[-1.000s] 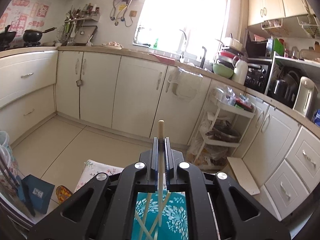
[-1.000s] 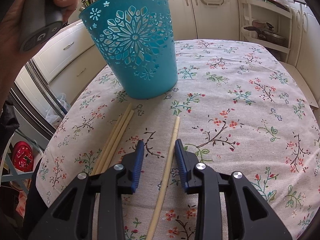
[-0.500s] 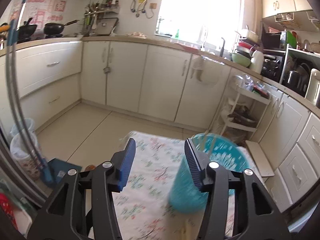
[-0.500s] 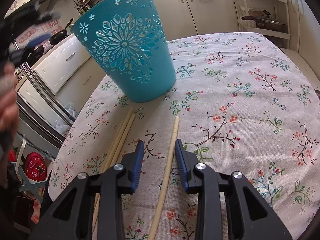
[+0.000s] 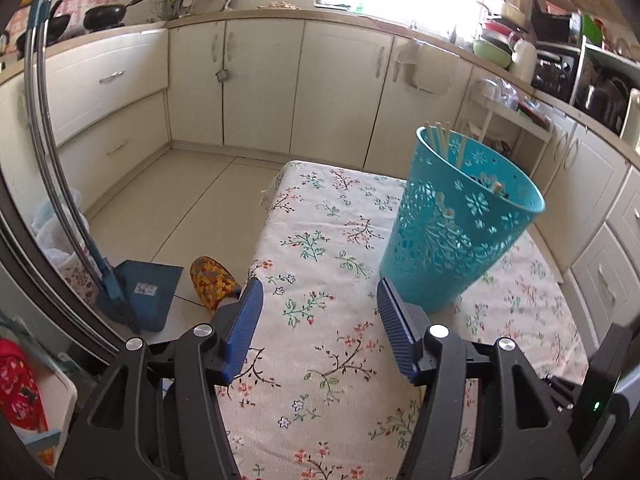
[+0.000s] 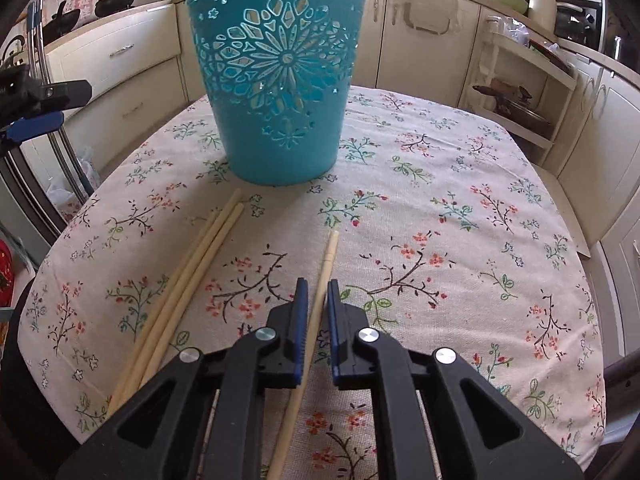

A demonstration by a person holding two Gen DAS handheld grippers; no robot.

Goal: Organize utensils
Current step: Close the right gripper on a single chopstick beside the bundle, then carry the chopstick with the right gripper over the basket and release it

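Observation:
A teal cut-out basket [image 6: 276, 76] stands on the floral tablecloth [image 6: 460, 240]; in the left wrist view the basket [image 5: 456, 232] holds several chopsticks [image 5: 440, 140] upright. My right gripper [image 6: 318, 292] has its jaws nearly closed around a single pale chopstick [image 6: 326, 264] lying on the cloth. Three more chopsticks [image 6: 192, 276] lie together to its left. My left gripper [image 5: 318, 304] is open and empty above the table, left of the basket; it also shows at the left edge of the right wrist view [image 6: 36, 120].
Cream kitchen cabinets [image 5: 256, 80] line the walls. A white shelf cart [image 6: 520, 92] stands behind the table on the right. A blue dustpan [image 5: 140, 292] and a slipper [image 5: 210, 280] lie on the floor to the left of the table.
My left gripper let go of its chopstick into the basket, opened, and pulled back to the left. My right gripper's jaws closed in on the single chopstick.

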